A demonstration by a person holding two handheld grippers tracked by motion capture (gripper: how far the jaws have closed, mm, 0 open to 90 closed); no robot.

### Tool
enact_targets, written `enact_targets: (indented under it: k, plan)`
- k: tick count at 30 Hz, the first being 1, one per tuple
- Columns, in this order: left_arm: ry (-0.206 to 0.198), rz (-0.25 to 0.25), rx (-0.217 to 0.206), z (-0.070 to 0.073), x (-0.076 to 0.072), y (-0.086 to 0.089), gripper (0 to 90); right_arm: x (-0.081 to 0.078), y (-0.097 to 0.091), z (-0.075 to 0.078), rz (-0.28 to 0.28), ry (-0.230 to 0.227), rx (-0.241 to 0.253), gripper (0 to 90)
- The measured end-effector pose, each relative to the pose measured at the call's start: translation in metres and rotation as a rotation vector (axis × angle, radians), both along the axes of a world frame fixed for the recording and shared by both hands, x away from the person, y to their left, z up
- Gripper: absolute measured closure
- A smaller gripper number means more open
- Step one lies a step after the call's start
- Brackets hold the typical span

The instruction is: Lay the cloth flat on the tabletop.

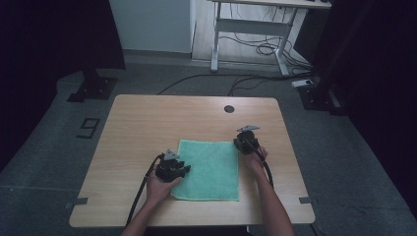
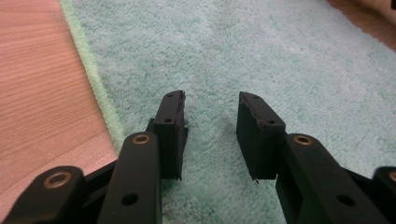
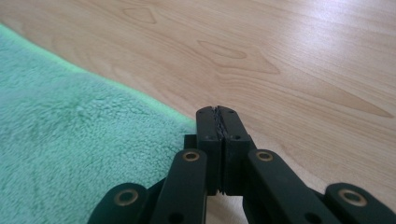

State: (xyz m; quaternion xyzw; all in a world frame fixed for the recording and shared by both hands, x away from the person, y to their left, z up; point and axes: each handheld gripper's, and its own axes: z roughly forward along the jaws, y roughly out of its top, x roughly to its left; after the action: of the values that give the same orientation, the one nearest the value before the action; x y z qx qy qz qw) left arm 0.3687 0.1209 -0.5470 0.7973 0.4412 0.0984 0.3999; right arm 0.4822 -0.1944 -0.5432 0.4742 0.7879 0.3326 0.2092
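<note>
Towel [image 1: 209, 169]: green terry cloth, lying flat on wooden table [image 1: 147, 123], toward the near edge, roughly centre. Approx. square, no visible folds in high view.

Left gripper [image 1: 183, 170]: held in person's left hand [image 1: 160, 187], at towel's left edge, tips over the cloth. In left gripper view [image 2: 210, 116] jaws stand apart w/ a gap between them, pads resting on or just above the pile; nothing pinched between them. Towel's hemmed edge runs along the left of that view, bare wood beyond it. Cable [image 1: 142, 189] trails back toward near table edge.

Right gripper [image 1: 244, 142]: held in right hand [image 1: 255, 160], at towel's far right corner. In right gripper view [image 3: 218, 114] jaws pressed fully together, pads meeting. Tips sit right at the towel's corner edge, wood beyond; whether any fabric is caught between the pads can't be told. Grey three-cornered plate [image 1: 247, 129] on top.

Misc.: round dark grommet [image 1: 229, 108] in table's far side, well apart from towel. Desk frame [image 1: 251, 29] and floor cables [image 1: 255, 49] behind table.
</note>
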Motion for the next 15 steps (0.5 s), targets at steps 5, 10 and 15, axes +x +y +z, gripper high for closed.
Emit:
enact_targets:
  k: [5, 10, 15]
  plan:
    - [-0.012, -0.008, 0.004, 0.0, -0.001, -0.002, 55.4, -0.015, -0.003, 0.008, -0.058, -0.064, 0.046, 63.5]
    - [-0.048, 0.005, -0.003, 0.009, 0.015, 0.002, 55.2, -0.058, -0.006, 0.023, -0.004, -0.113, 0.105, 62.0]
    - [-0.046, -0.014, 0.018, 0.015, 0.044, -0.003, 56.5, -0.095, 0.008, 0.019, 0.041, -0.075, 0.115, 59.0]
